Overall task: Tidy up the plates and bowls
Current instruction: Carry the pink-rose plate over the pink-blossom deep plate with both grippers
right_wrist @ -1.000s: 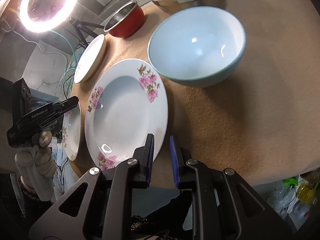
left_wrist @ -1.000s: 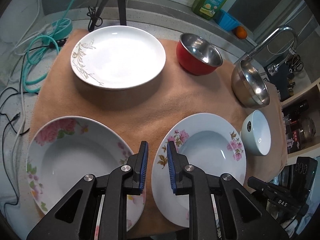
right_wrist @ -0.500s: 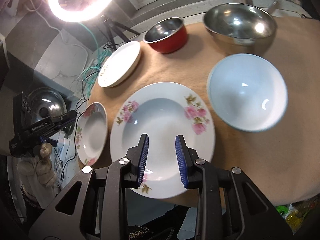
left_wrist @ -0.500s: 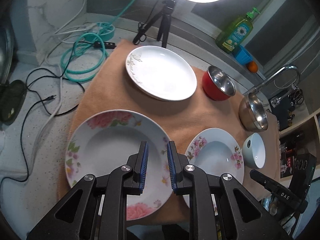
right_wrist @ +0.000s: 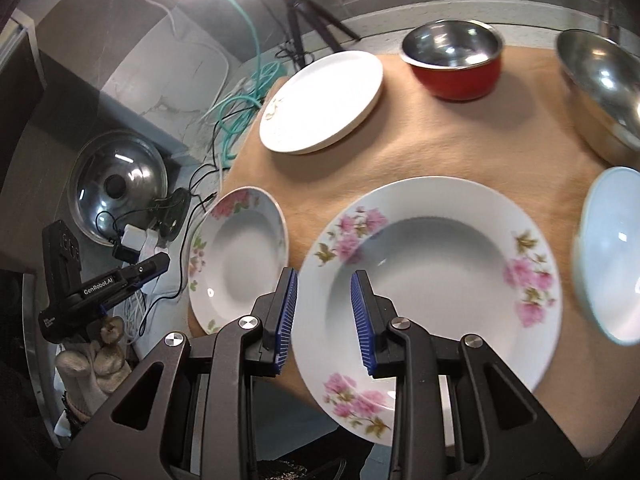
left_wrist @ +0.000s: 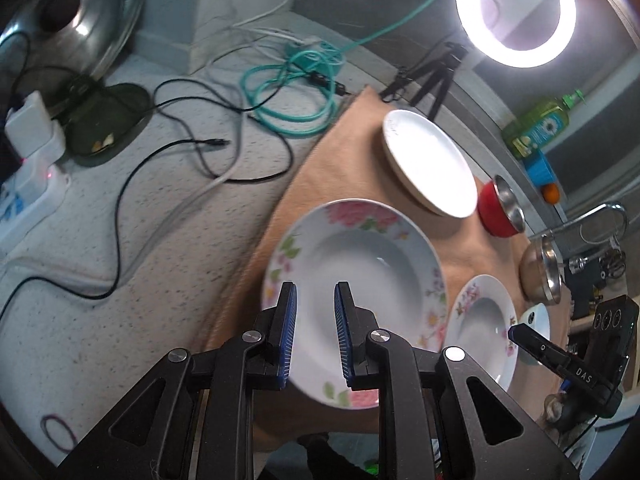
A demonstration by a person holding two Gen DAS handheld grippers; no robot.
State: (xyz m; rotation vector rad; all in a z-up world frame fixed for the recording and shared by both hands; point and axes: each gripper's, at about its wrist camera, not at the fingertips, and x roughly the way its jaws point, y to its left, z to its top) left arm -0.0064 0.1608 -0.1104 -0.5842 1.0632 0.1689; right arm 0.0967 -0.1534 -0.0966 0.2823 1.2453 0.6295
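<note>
White floral soup plates [right_wrist: 432, 280] lie untouched on the tan cloth [right_wrist: 460, 140]. The right gripper [right_wrist: 323, 316] has widened over the larger plate's near rim; the left gripper [left_wrist: 316, 334], narrowly parted, has swung above its smaller plate [left_wrist: 354, 268], suggesting pickups come next.

Both tools are matte black plastic. The left gripper [left_wrist: 315, 334] has two angular arms with triangular cut-outs, each ending in a finger faced with a ribbed blue pad [left_wrist: 289, 330]; round silver screw heads mark the joints. The right gripper [right_wrist: 324, 318] is built the same way, with ribbed blue pads [right_wrist: 362, 316] and silver screws. Seen from the right wrist camera, the left tool's body bears white "GenRobot.AI" lettering above a pale knitted glove [right_wrist: 94, 354].
</note>
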